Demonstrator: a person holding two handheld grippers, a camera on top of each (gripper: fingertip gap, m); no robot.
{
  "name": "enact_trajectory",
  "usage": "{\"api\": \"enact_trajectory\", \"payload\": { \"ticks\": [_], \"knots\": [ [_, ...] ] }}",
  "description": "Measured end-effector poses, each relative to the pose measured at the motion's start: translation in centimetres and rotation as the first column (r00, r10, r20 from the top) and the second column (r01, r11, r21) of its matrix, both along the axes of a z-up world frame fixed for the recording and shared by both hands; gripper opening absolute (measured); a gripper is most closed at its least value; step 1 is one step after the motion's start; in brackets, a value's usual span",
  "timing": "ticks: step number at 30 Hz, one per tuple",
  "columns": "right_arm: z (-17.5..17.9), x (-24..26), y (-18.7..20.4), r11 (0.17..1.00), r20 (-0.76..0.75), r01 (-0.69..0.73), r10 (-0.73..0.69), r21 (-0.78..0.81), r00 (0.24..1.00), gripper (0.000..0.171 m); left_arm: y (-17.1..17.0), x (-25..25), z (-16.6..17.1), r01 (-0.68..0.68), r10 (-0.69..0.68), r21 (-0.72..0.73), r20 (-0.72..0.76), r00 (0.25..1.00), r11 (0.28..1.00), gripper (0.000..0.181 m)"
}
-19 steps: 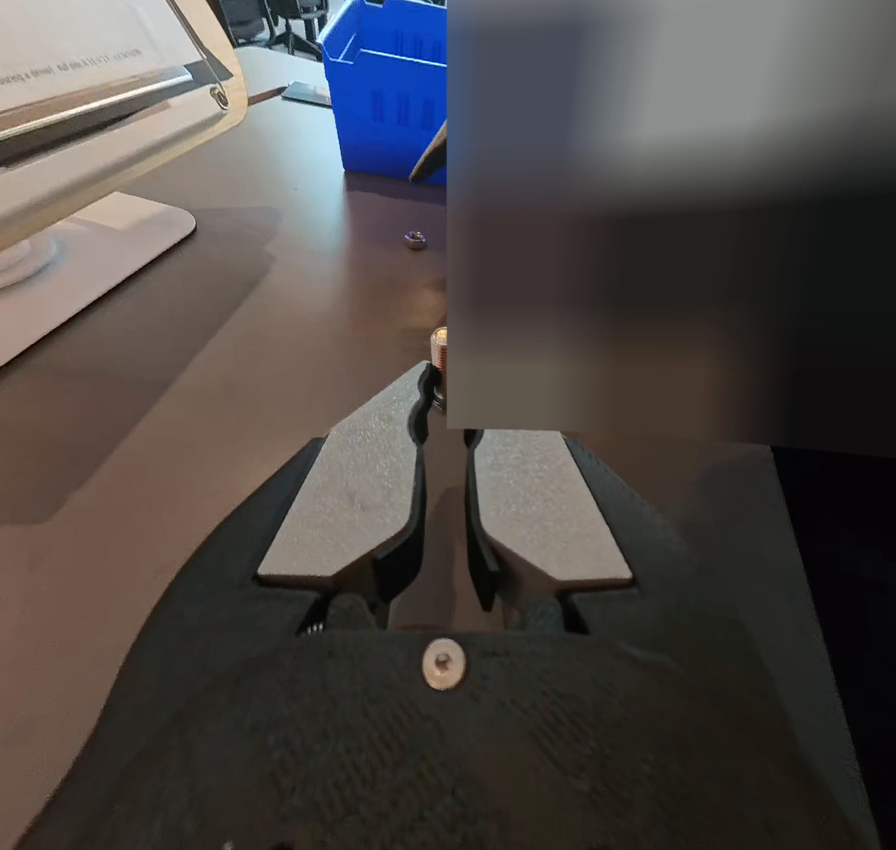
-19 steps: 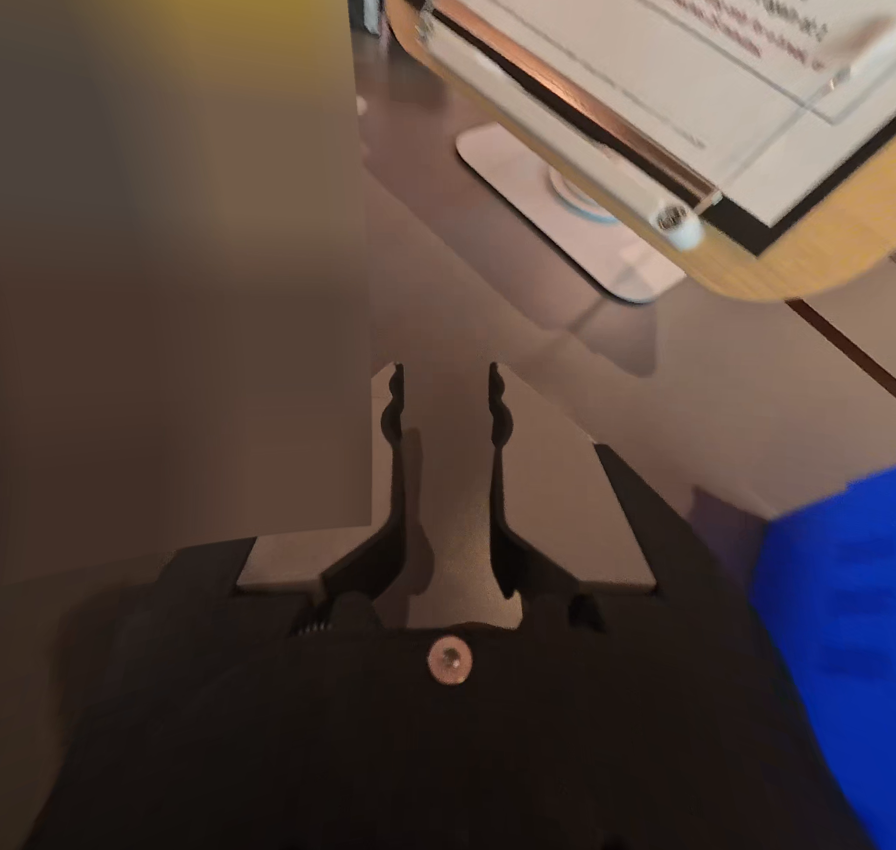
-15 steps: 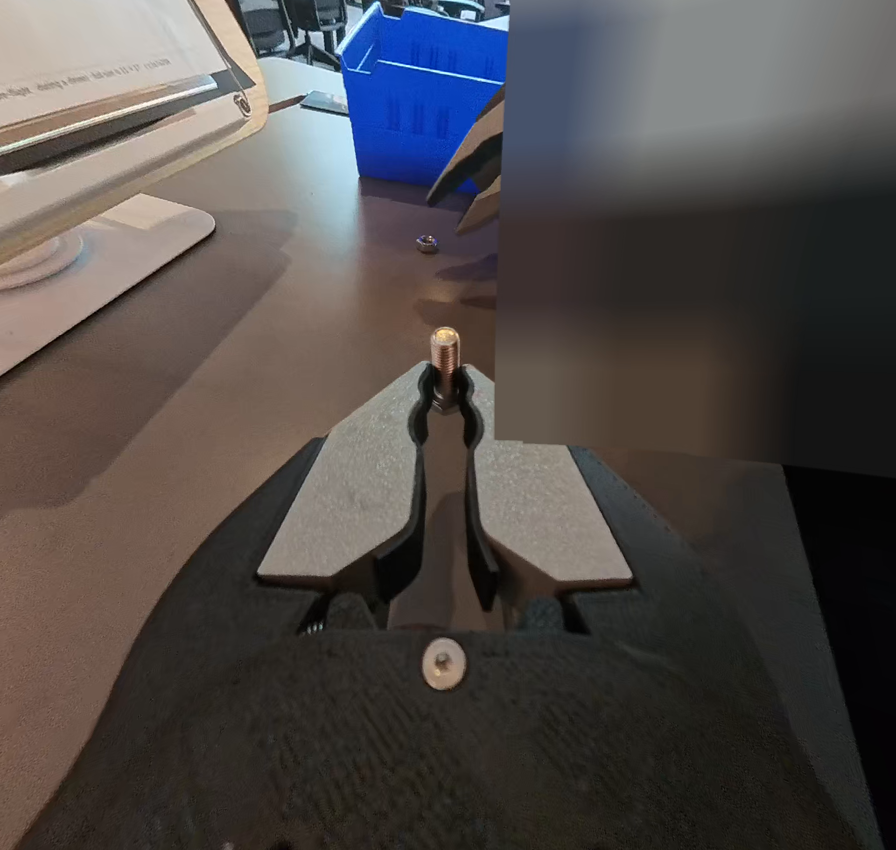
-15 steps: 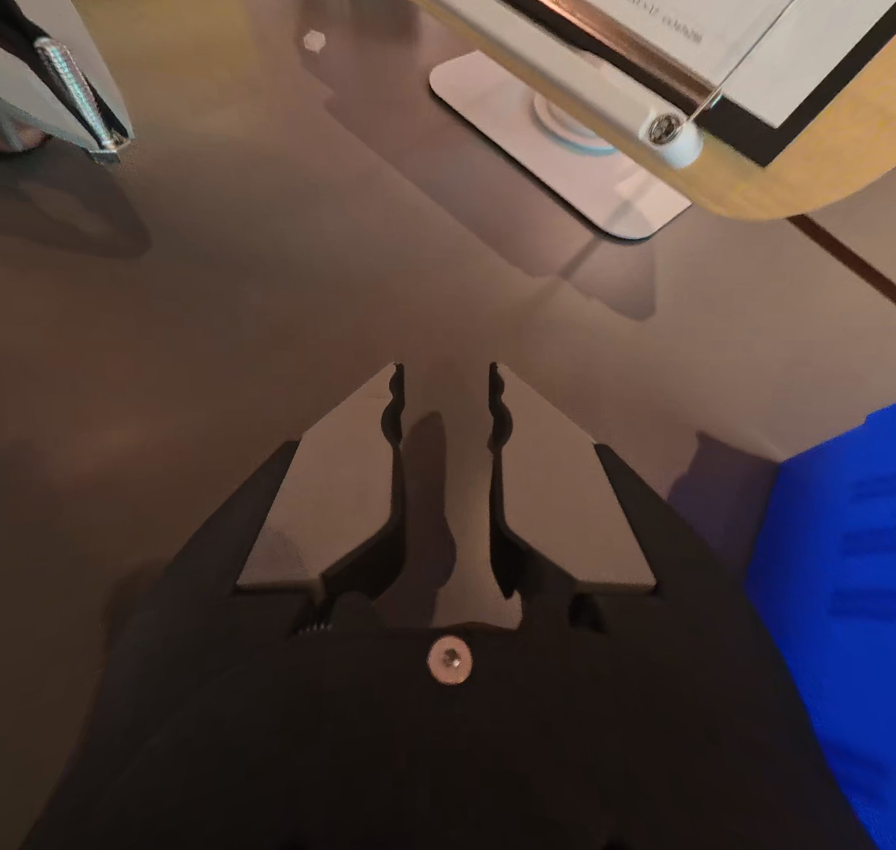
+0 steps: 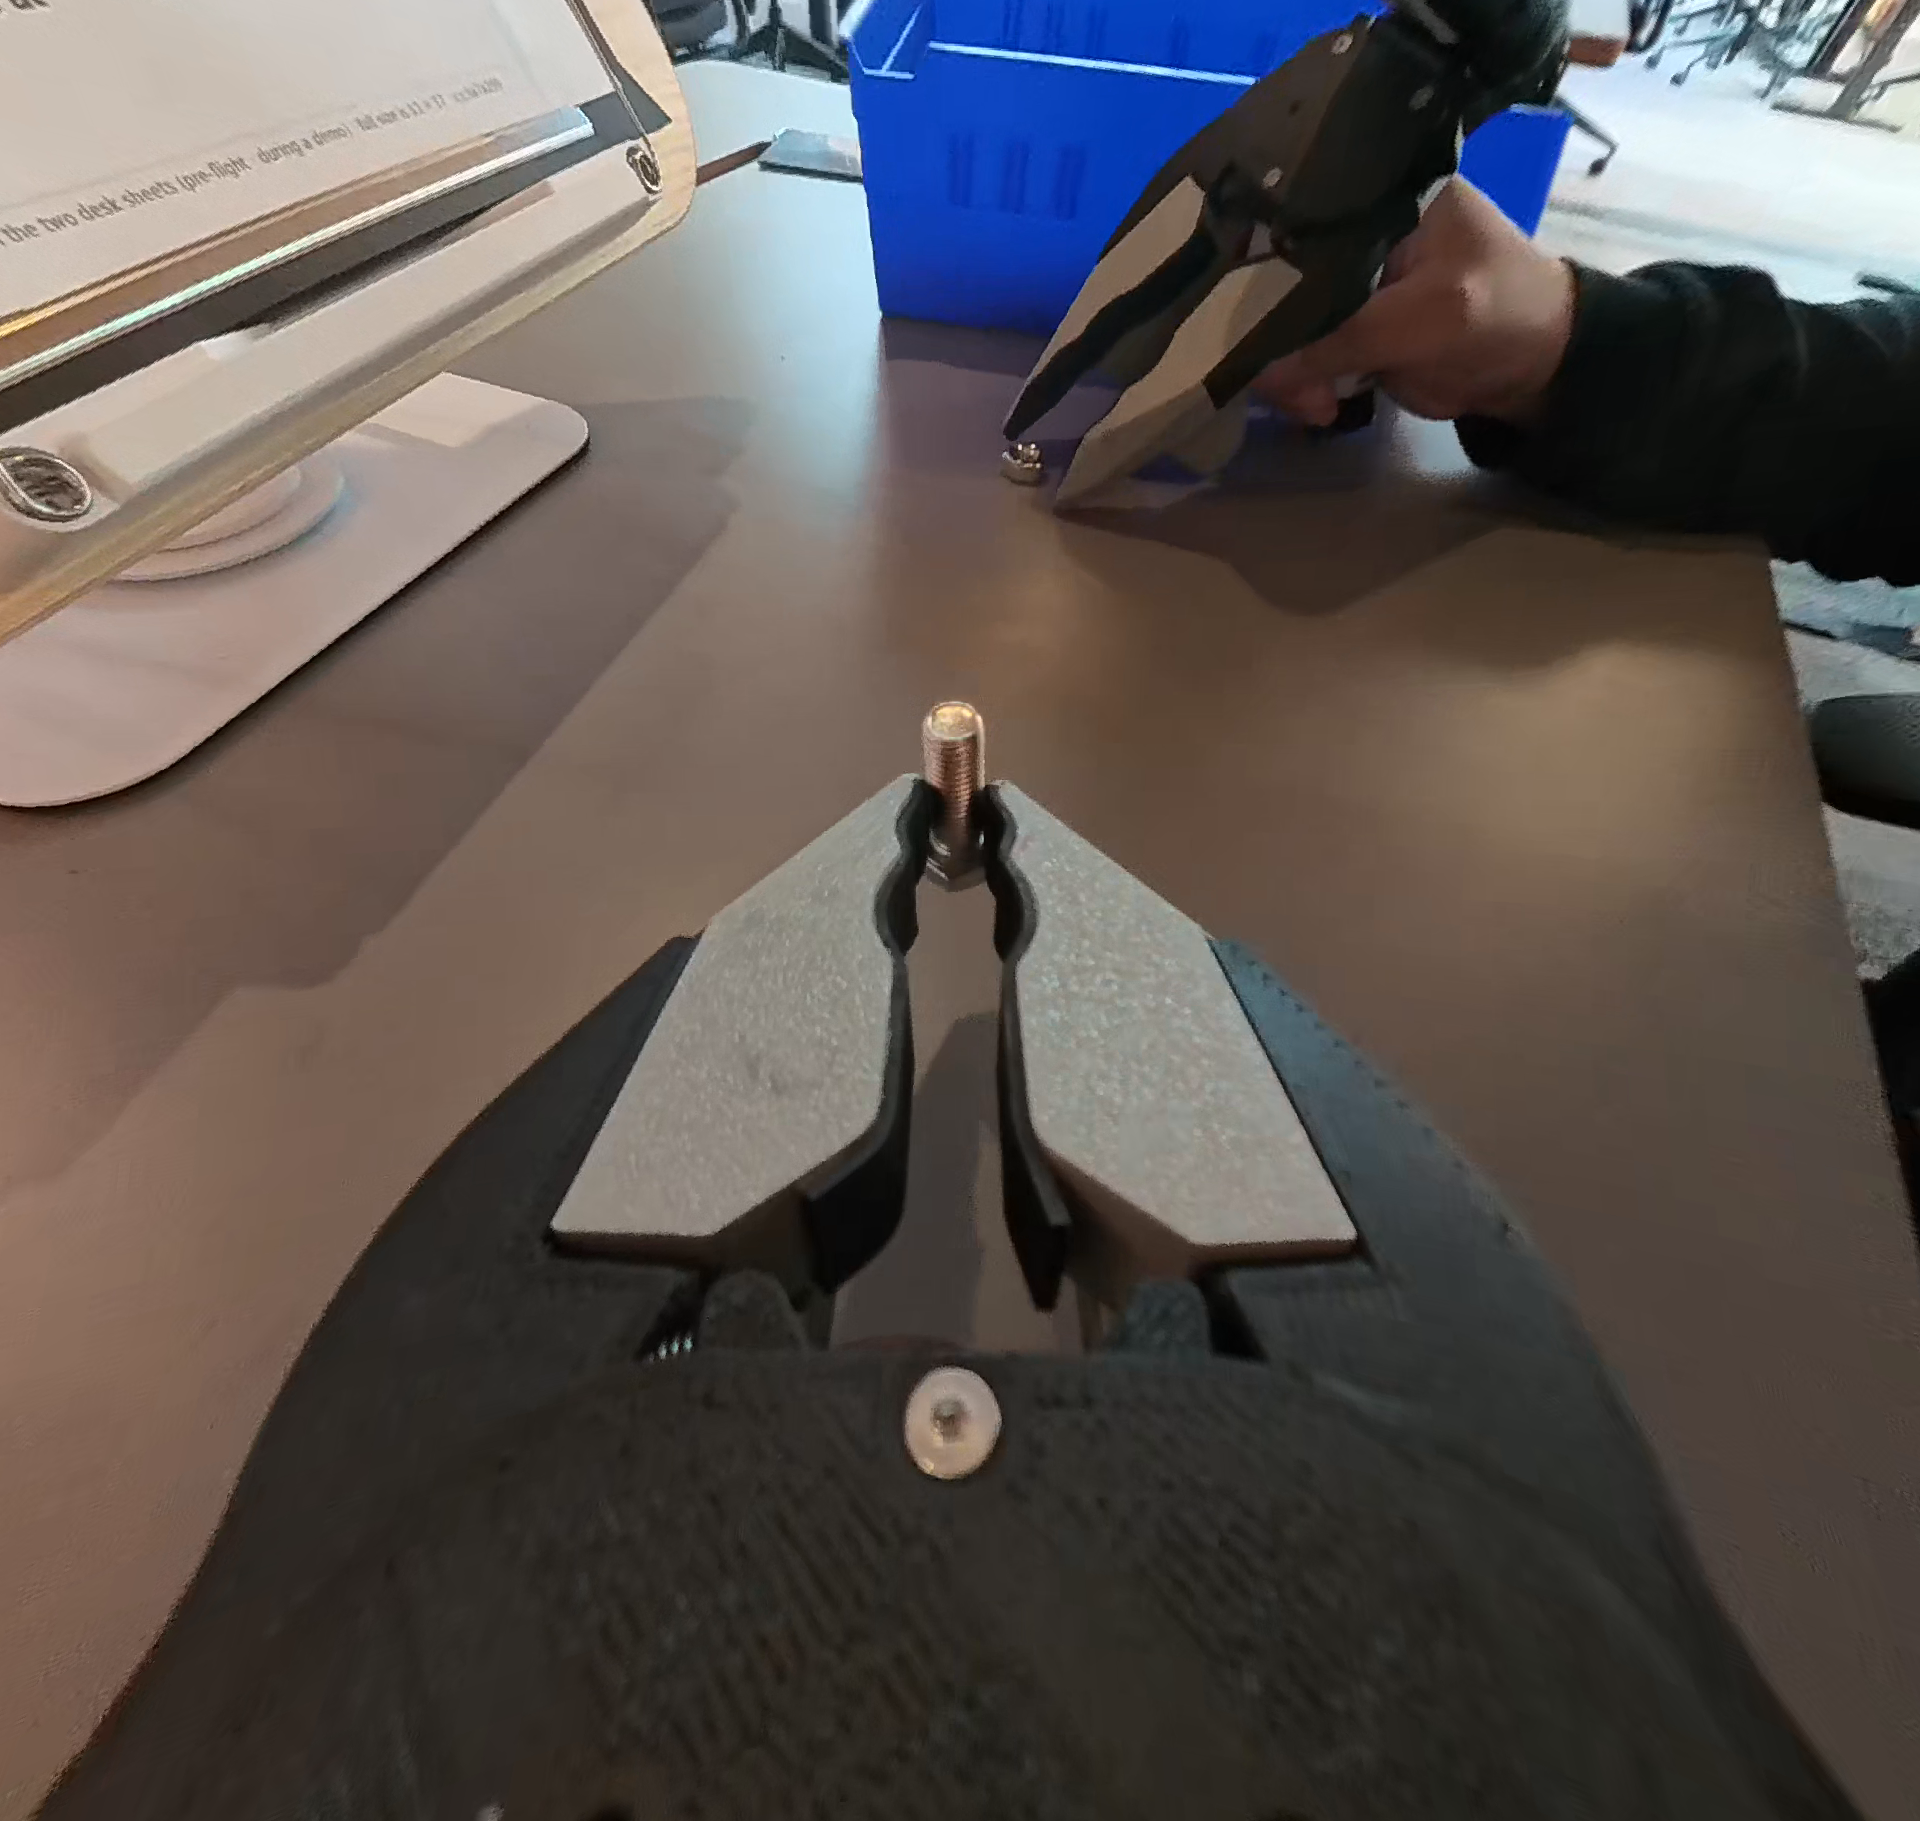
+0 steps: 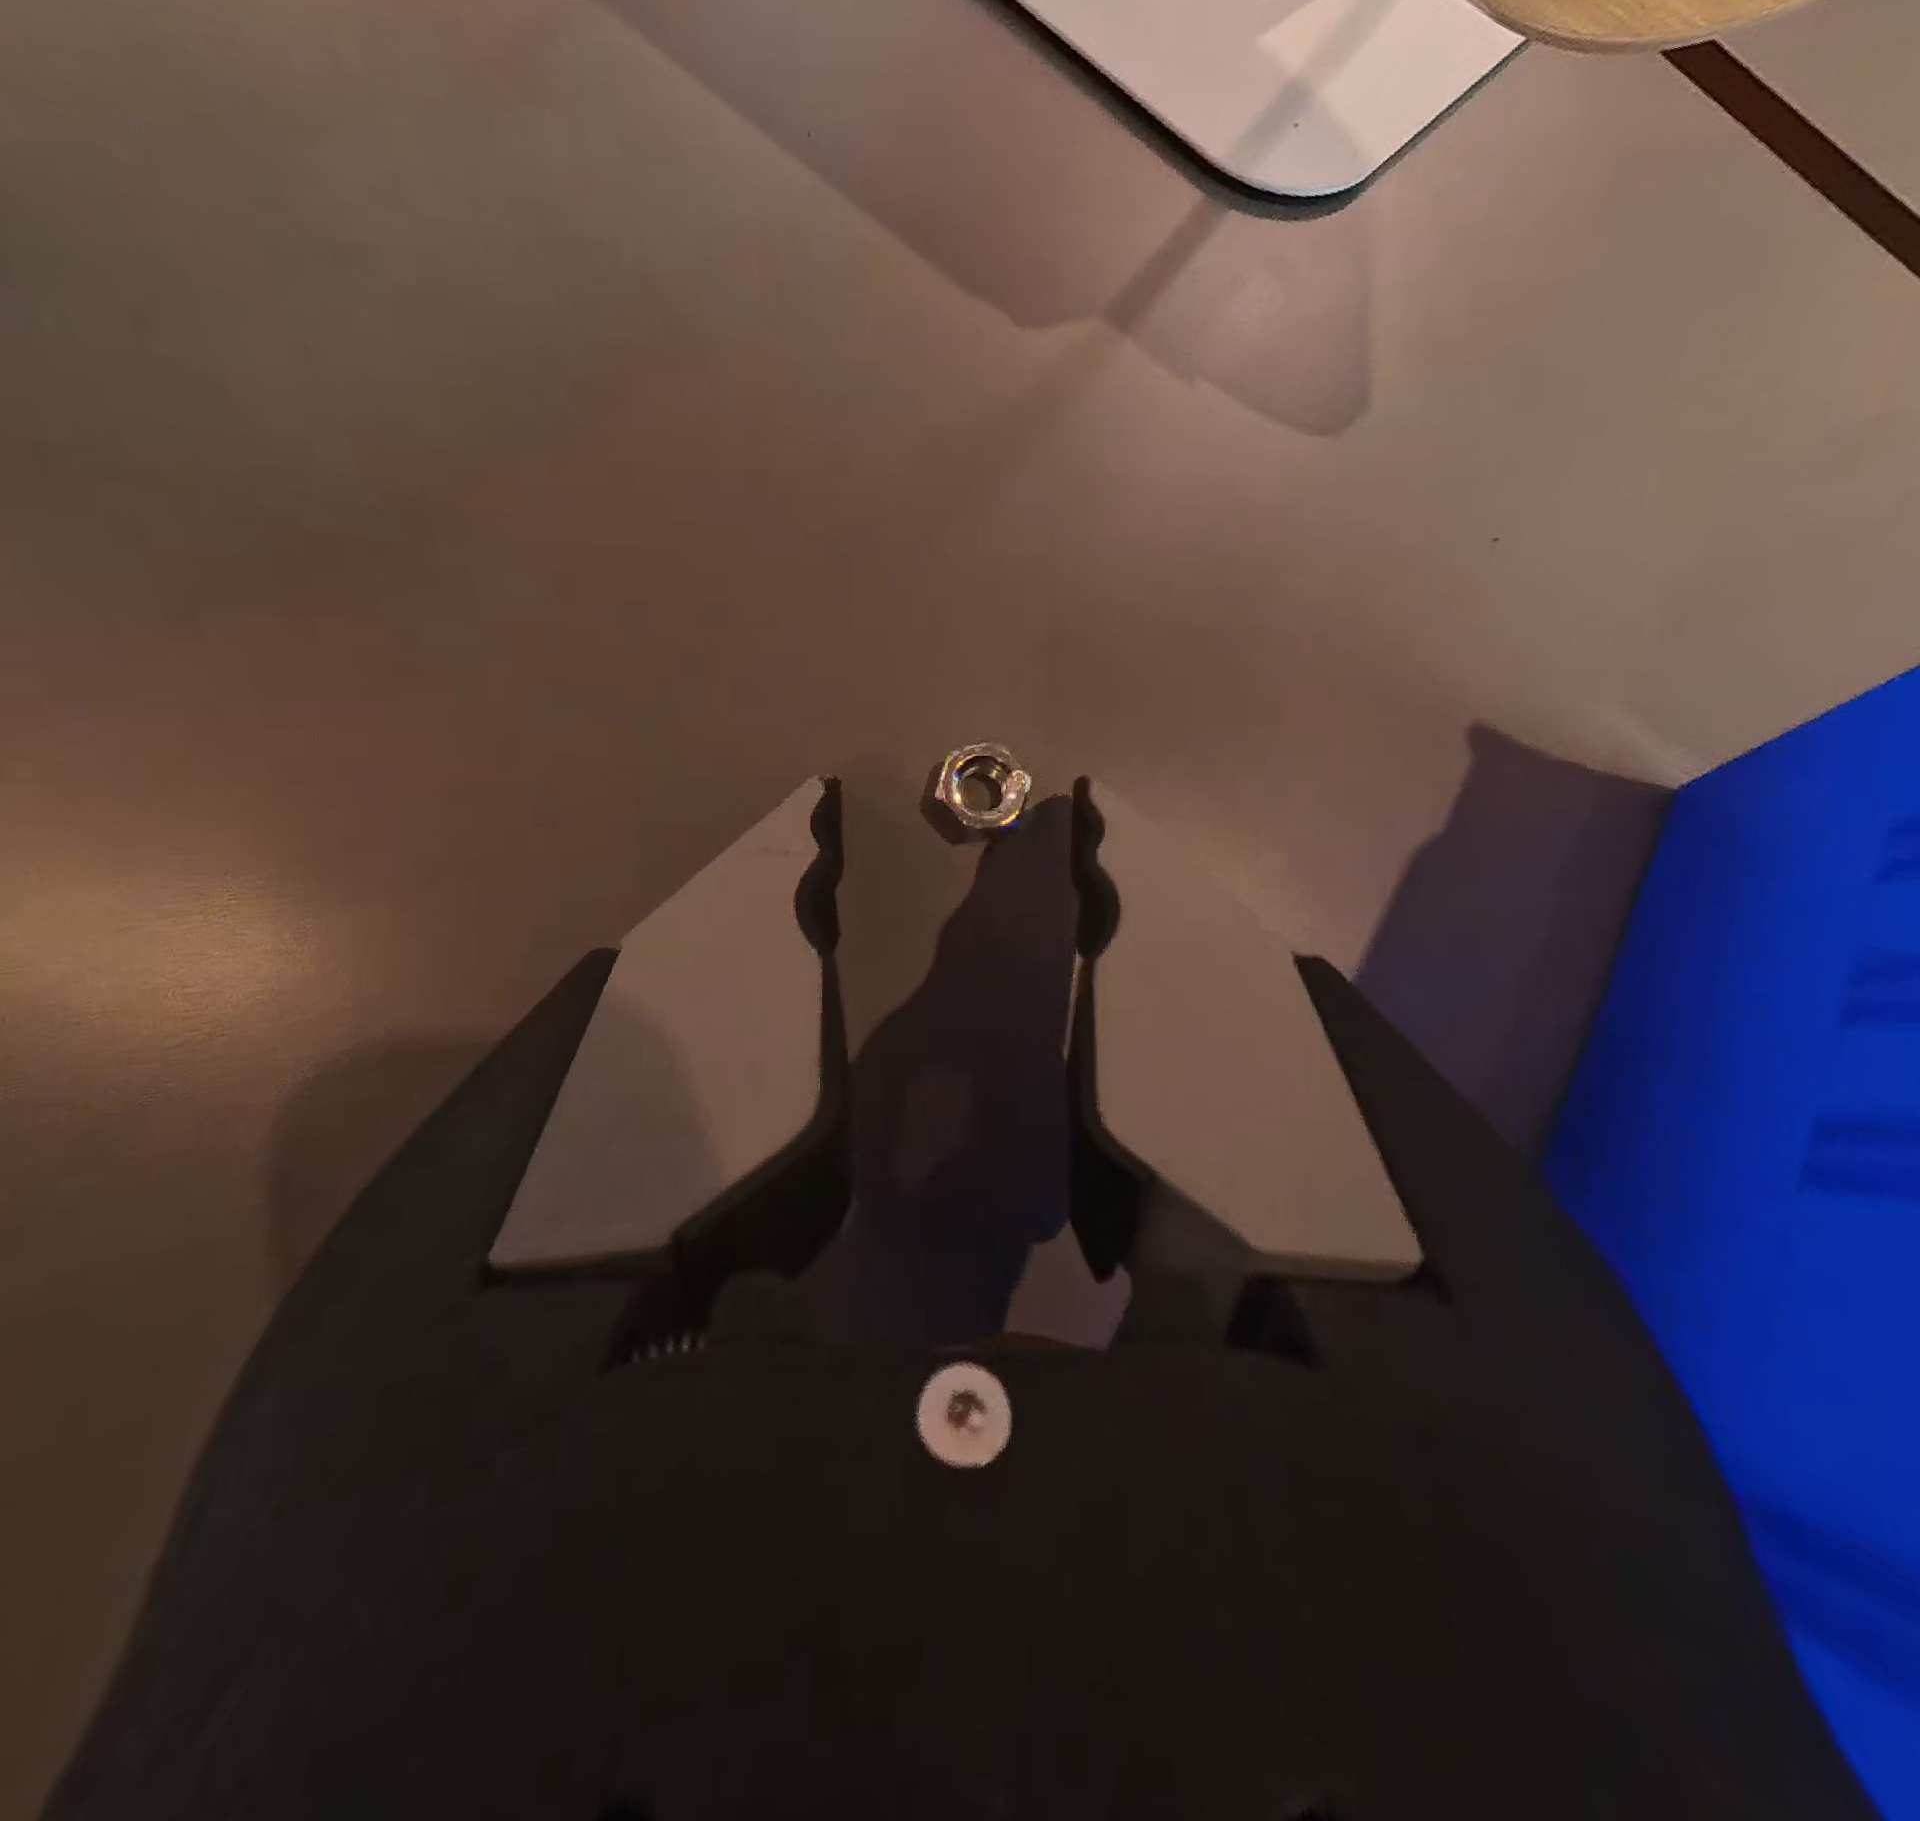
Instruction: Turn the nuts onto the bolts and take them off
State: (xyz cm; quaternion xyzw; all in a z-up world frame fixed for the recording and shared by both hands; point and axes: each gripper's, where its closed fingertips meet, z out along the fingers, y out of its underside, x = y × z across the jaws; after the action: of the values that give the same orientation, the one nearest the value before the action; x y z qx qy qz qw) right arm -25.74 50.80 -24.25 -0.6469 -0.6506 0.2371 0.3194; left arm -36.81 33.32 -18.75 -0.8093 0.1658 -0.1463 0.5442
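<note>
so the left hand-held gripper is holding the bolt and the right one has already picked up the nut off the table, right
Not quite. The left hand-held gripper does clamp the threaded metal bolt, but the right hand-held gripper is open, and the small silver hex nut lies on the brown table just beyond its fingertips, ungrasped, as the right wrist view shows.

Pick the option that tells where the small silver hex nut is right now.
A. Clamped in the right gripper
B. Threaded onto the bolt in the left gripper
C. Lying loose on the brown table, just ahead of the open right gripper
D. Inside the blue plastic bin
C: the small silver hex nut lies flat on the brown table, just beyond the tips of the open right gripper, untouched by either finger.
</note>
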Motion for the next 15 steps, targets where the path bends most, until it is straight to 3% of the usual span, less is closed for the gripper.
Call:
{"api": "enact_trajectory", "payload": {
  "ticks": [4, 9, 15],
  "knots": [
    [-0.1, -0.2, -0.6, 0.999, -0.001, -0.033, 0.033, -0.022, 0.999, 0.015, 0.0, 0.4, -0.4, 0.027, -0.028, -0.023, -0.020, 0.999, 0.999, 0.007],
    [-0.1, -0.6, -0.7, 0.997, -0.002, -0.058, 0.058, 0.049, 0.998, 0.015, 0.5, 0.7, -1.7, 0.022, -0.030, -0.079, -0.096, 0.995, 0.997, 0.007],
    [1.2, -1.0, -0.7, 0.995, -0.079, -0.027, 0.035, 0.095, 0.996, 0.026, 1.4, 3.5, -0.5, 0.141, -0.139, 0.012, -0.108, 0.984, 0.990, 0.007]
  ]
}}
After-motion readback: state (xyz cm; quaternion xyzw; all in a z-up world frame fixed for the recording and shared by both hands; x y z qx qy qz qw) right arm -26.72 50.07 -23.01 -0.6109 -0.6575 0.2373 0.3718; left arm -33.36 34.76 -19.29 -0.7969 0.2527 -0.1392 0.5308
